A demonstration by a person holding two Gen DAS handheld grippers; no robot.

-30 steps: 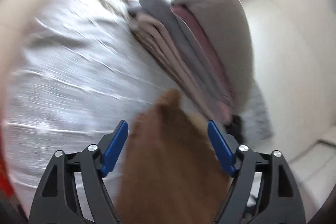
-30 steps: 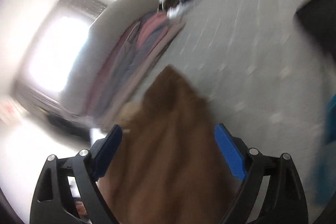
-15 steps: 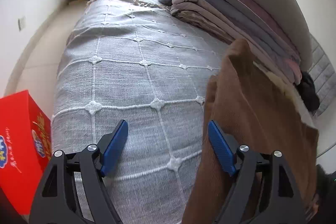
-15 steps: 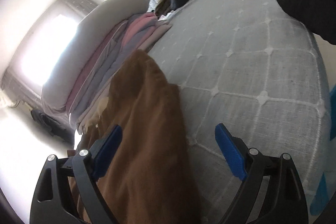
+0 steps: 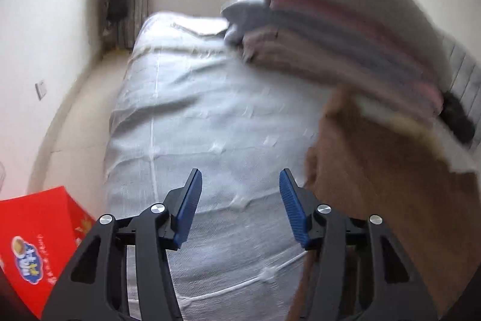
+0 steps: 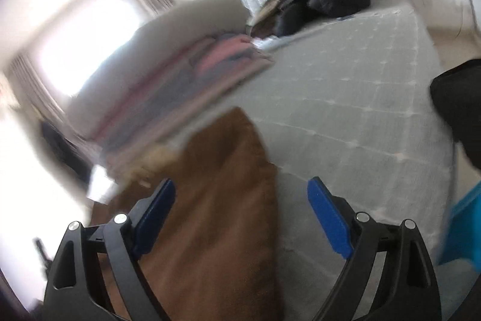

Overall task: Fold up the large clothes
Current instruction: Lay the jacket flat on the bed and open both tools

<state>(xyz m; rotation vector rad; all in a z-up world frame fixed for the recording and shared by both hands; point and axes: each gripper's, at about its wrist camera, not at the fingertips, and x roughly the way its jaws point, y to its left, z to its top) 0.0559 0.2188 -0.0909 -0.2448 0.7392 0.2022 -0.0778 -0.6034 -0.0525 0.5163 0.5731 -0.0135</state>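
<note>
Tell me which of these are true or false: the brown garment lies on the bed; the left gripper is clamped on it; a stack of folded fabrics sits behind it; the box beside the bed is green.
1. The brown garment lies on the grey bedspread. True.
2. The left gripper is clamped on it. False: its jaws have just been closing, but only bedspread shows between them; the garment lies beside it.
3. A stack of folded fabrics sits behind the garment. True.
4. The box beside the bed is green. False: it is red.

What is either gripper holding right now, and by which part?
Nothing. The left gripper has just been closing on empty air; the brown garment lies loose between the right gripper's open jaws.
</note>
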